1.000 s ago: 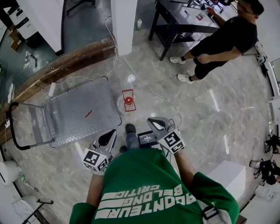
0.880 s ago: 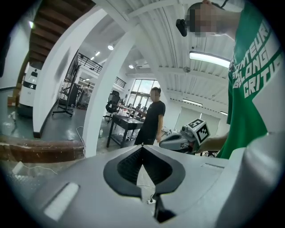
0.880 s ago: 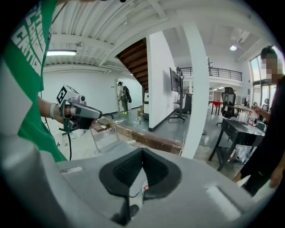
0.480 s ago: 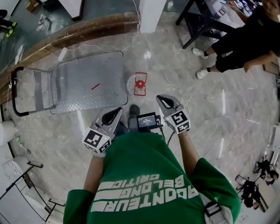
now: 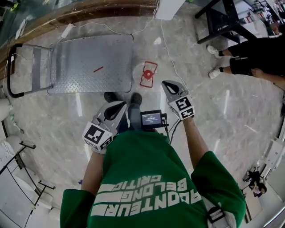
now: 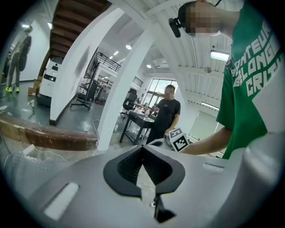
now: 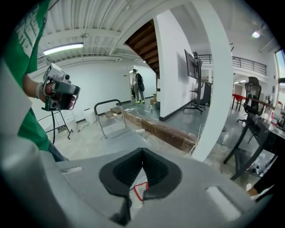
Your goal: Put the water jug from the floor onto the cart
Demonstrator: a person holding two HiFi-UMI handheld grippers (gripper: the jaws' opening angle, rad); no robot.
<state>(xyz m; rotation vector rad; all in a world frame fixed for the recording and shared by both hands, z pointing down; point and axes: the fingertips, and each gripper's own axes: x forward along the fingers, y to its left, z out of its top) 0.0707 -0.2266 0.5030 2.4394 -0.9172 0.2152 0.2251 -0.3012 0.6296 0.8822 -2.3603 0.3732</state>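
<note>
The water jug (image 5: 147, 75) is a clear bottle with a red handle and cap, standing on the marble floor just right of the cart (image 5: 89, 62), a flat metal platform with a black push bar at its left end. My right gripper (image 5: 166, 83) is shut and empty, its tip a short way right of the jug and apart from it. In the right gripper view the jug's red handle (image 7: 140, 189) shows just beyond and below the closed jaws (image 7: 142, 150). My left gripper (image 5: 121, 104) is shut and empty, nearer me, below the cart's right end. Its closed jaws (image 6: 142, 147) hold nothing.
A person in black (image 5: 262, 58) stands by a black table (image 5: 222, 18) at the upper right. A white cable (image 5: 167, 44) runs past the jug to a white pillar (image 5: 169, 6). A low wooden kerb (image 5: 89, 9) lies behind the cart.
I have stepped closer to the jug and cart. Both grippers moved forward, the right one farther and lower, coming beside the jug. Jug and cart have stayed in place.
</note>
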